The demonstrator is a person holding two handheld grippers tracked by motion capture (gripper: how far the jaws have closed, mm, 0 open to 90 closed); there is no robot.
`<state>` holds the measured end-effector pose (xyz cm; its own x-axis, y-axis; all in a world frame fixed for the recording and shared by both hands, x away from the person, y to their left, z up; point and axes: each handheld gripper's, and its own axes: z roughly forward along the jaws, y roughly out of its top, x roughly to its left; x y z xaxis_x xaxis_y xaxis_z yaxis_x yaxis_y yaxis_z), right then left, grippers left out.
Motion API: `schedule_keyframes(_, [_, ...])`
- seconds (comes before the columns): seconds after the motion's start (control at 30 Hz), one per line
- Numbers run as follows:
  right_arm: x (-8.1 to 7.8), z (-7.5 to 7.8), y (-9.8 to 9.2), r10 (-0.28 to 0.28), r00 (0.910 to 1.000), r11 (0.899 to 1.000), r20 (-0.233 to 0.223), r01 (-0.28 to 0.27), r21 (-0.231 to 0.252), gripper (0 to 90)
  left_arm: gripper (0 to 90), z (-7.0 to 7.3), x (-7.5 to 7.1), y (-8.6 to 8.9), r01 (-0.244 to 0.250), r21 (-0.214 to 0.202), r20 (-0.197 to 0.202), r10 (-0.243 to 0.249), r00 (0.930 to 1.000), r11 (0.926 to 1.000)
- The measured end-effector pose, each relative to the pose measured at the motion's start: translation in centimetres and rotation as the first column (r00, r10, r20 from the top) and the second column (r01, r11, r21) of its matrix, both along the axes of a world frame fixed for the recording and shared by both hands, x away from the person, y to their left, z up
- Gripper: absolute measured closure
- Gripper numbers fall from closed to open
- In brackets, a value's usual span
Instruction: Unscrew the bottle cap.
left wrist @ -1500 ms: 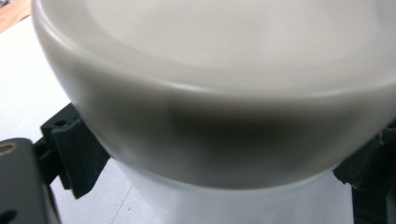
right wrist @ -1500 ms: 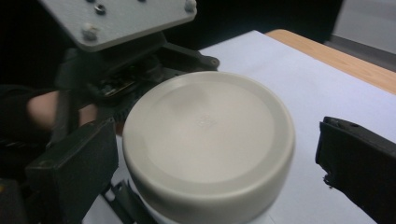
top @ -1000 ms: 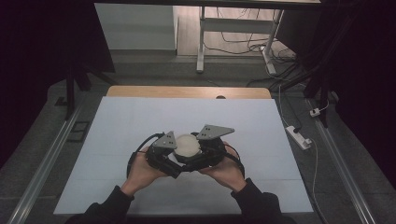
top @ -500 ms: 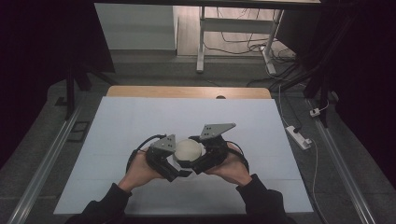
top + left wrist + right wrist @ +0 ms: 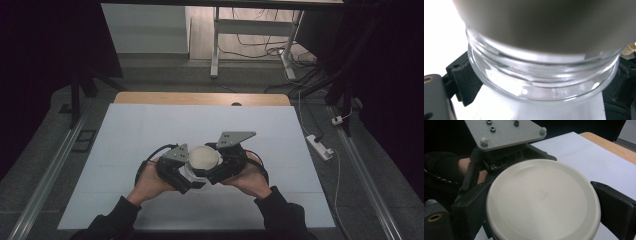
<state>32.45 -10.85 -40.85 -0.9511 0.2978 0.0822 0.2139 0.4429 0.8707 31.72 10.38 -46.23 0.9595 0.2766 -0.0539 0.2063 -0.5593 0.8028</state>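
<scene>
Over the last second we had drawn both hands toward the lower centre of the high view, and the jar (image 5: 202, 165) came with them, now held just above the white table sheet (image 5: 150, 130). Our left gripper (image 5: 186, 176) was clenched on the clear glass body, its threaded neck (image 5: 541, 75) looming close in the left gripper view, black jaws on either side of it. Our right gripper (image 5: 216, 172) grasped the cream lid (image 5: 542, 200), one jaw at each edge in the right gripper view. The lid sat over the neck; whether the threads had loosened we could not tell. We judged that we were braced to twist, with the unscrewing itself not yet finished.
</scene>
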Motion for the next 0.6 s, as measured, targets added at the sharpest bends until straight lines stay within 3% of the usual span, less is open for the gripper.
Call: schedule_keyframes(0.6, [-0.4, 0.3, -0.9, -0.043, 0.9991, 0.999, 0.005, 0.043, 0.005, 7.1, 7.4, -0.5, 1.2, 0.9, -0.121, 0.000, -0.009, 0.121, 0.9926, 0.9927])
